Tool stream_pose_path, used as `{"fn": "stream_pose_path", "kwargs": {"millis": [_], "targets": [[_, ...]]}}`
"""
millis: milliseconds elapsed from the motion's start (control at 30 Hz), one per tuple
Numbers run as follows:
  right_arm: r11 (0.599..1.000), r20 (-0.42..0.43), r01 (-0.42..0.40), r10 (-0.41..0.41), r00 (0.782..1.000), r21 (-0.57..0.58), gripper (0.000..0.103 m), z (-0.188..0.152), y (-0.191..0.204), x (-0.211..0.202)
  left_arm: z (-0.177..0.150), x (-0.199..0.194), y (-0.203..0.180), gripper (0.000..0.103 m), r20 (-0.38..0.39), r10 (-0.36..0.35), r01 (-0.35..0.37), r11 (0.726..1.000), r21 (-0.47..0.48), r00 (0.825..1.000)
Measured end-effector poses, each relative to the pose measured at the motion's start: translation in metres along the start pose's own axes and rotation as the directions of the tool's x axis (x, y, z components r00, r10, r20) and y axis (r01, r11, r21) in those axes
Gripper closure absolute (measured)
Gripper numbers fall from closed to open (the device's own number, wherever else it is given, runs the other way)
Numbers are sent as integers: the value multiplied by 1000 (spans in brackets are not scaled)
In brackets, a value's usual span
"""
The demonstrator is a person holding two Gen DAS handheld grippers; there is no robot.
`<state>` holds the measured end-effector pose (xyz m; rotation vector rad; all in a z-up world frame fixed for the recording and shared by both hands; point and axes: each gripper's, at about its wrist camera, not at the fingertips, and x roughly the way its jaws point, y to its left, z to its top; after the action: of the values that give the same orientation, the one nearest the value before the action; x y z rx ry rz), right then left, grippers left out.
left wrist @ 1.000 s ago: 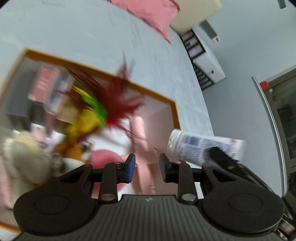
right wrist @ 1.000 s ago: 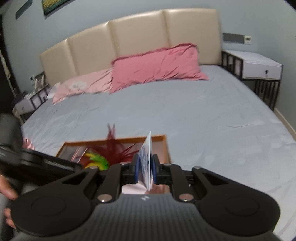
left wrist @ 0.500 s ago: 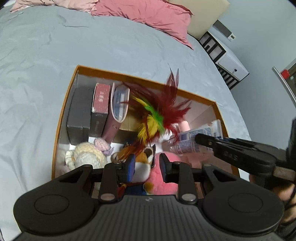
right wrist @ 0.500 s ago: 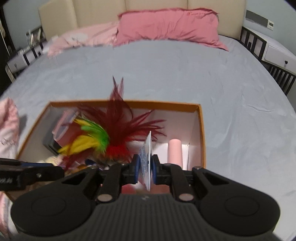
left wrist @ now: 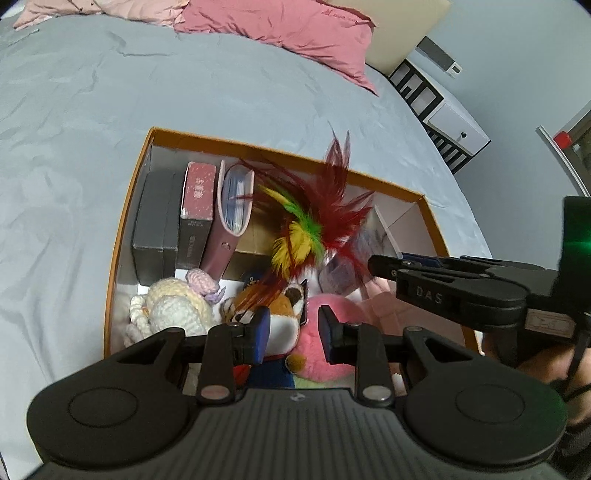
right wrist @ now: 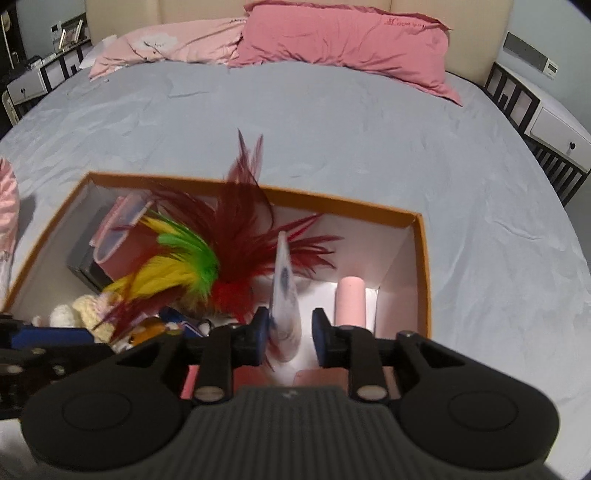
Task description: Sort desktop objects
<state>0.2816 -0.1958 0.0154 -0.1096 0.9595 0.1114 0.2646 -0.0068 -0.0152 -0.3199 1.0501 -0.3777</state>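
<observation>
A: Item one, largest: bed [right wrist: 332,122], grey sheet, pink pillows [right wrist: 343,33] at the headboard. On it, the orange-rimmed box [right wrist: 424,258].

B: Change since a second ago?

A: The right tool [right wrist: 287,334] was then high over the bed, clamped on a white tube [right wrist: 283,291]. Now it has come down over the box's near right part, and its jaws have just been opening: both blue pads stand clear of the tube, which hangs between them, blurred. The left tool [left wrist: 294,334] is unchanged, half-wide, nothing between its pads.

B: Box contents, by size?

A: Left end: a dark box [left wrist: 155,221], a pink-topped box [left wrist: 195,214] and a pink binder [left wrist: 231,221], upright side by side. Centre: a red, yellow and green feather toy [left wrist: 314,229]. Near end: a pink plush [left wrist: 325,339], a fox plush [left wrist: 284,317], a cream crochet doll [left wrist: 173,306].

B: Hard to make out?

A: The tube's print is smeared. The plush toys are partly covered by the left tool's body. A hand [left wrist: 543,369] at the right edge is cut off.

B: View differences?

A: Only the right wrist shows the pink cylinder [right wrist: 351,299] in the box's right compartment. Only the left wrist shows the binder's pages and the right tool side-on.
</observation>
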Motion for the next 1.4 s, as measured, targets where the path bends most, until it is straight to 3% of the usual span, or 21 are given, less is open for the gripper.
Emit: {"fn": "stream_pose_path", "kwargs": {"millis": [200, 367, 500, 567, 633, 733, 933, 1167, 1400], "targets": [[1000, 65, -11, 10, 998, 16, 76, -4, 1, -41, -2, -26, -18, 72, 92, 27, -29, 999, 21, 995], [999, 187, -44, 38, 982, 28, 75, -18, 8, -95, -10, -63, -33, 71, 207, 48, -54, 998, 27, 977], [997, 288, -51, 31, 957, 65, 73, -36, 11, -135, -21, -91, -49, 41, 312, 101, -132, 988, 81, 945], [994, 328, -62, 30, 944, 85, 69, -45, 11, -152, -28, -104, -56, 38, 354, 108, -157, 981, 114, 929], [993, 358, -67, 28, 933, 97, 67, -54, 13, -165, -33, -114, -62, 23, 374, 120, -181, 974, 134, 920], [991, 398, -73, 25, 917, 108, 57, -68, 17, -179, -42, -123, -68, 13, 407, 130, -206, 967, 148, 904], [979, 411, -103, 24, 911, 173, 43, -91, 18, -175, -57, -126, -66, 13, 452, 198, -274, 956, 108, 869], [982, 403, -67, -10, 915, 176, 38, -113, 27, -148, -70, -103, -53, 13, 406, 247, -325, 936, 134, 880], [986, 376, -34, -30, 926, 162, 38, -120, 28, -120, -76, -75, -53, 13, 390, 307, -402, 896, 189, 868]]}}
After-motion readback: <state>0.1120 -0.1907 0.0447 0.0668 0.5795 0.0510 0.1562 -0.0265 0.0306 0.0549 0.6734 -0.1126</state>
